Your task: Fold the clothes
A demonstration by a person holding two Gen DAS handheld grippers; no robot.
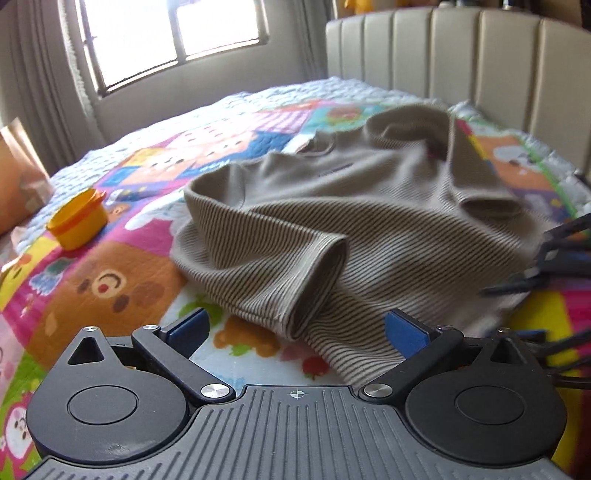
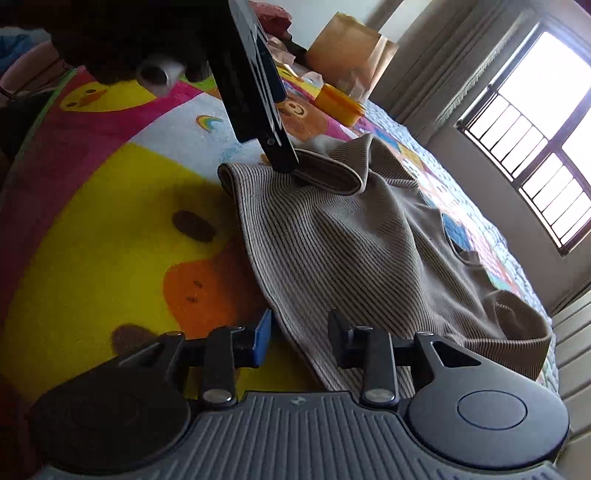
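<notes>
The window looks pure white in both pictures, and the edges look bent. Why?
Left wrist view: window glare washes out, headboard curves from fisheye distortion. Right wrist view: window blown out too; foreground gripper body sits in shadow.

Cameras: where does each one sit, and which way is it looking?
Left wrist: on the left tongs, looking across the quilt at the headboard and window; its own wide-open tongs show.
Right wrist: on the right tongs, looking along the striped shirt toward the window; its own tongs show, straddling the shirt's edge, plus the left tongs above.
Both see: shirt, yellow tub, quilt, window, each other's tongs.
</notes>
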